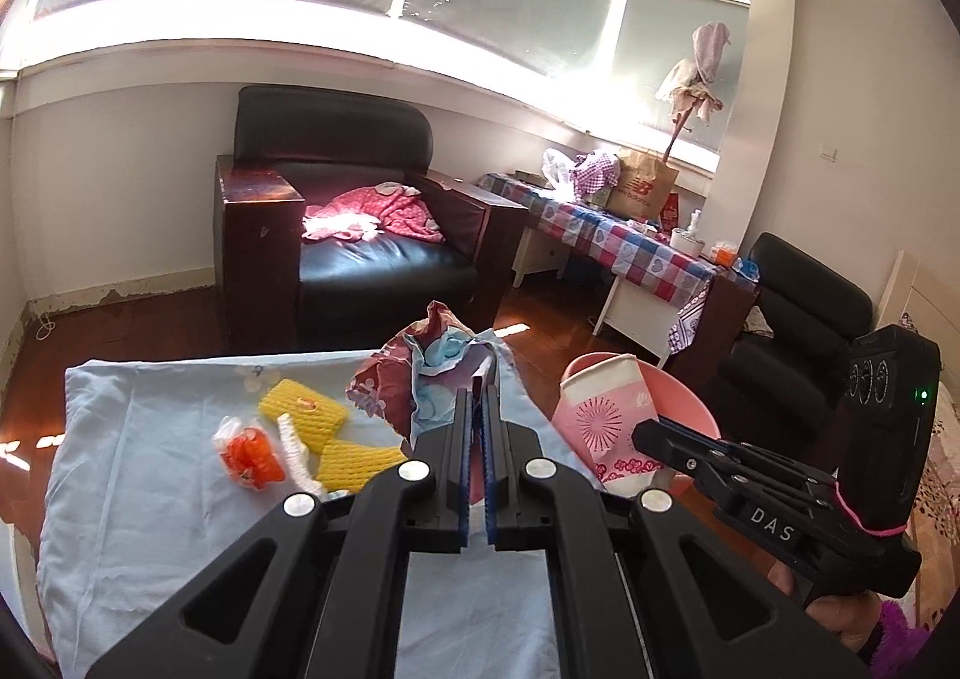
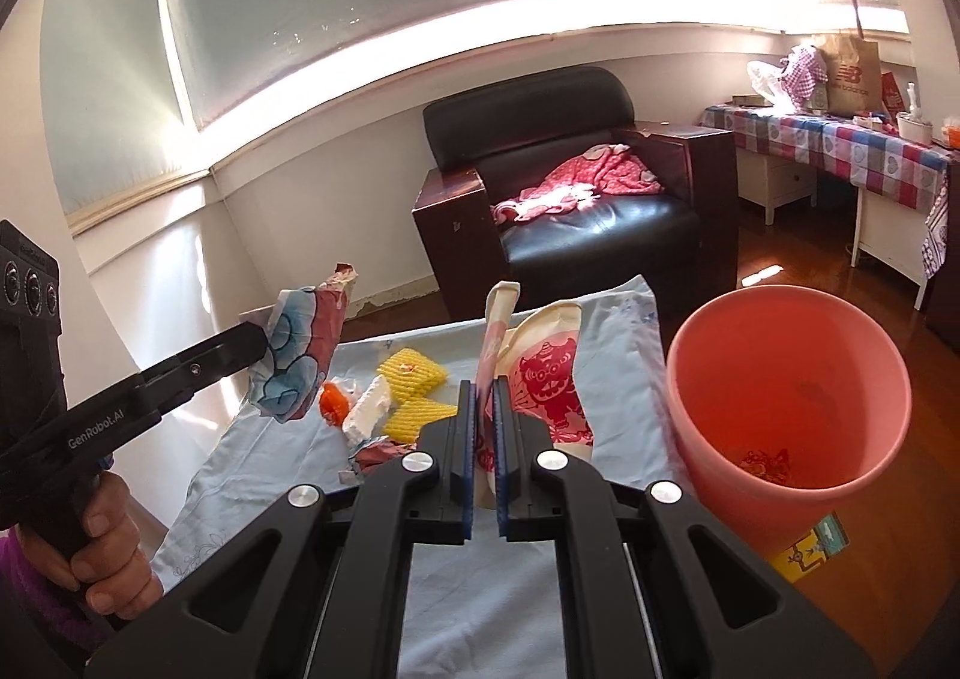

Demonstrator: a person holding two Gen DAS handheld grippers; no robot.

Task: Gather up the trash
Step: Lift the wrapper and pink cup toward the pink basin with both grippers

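The left claw (image 1: 478, 409) is clamped on a crumpled wrapper (image 1: 420, 373) printed in maroon and pale blue, which stands up out of its blue-padded jaws and is lifted clear of the light blue cloth (image 1: 156, 475) covering the worktop. From the right wrist view the same wrapper hangs at about nine o'clock, pinched at the tip of the left claw, with the person's left hand (image 2: 102, 547) wrapped around the handle below. The right claw (image 2: 485, 397) is closed on a flattened paper cup (image 2: 549, 373), white and pink with a red printed figure, which rises from between its jaws and leans toward one o'clock. A pink bucket (image 2: 780, 379) stands at three o'clock of the right claw, just beside the cloth's edge, with a few red scraps lying at its bottom. Still on the cloth, at ten o'clock of the left claw, lie two pieces of yellow foam netting (image 1: 303, 409), a strip of white foam netting (image 1: 294, 448) and a clear bag with orange contents (image 1: 249, 454), all close together. Beyond the worktop stands a black armchair (image 1: 336, 187) with a pink garment (image 1: 384, 211) on its seat.
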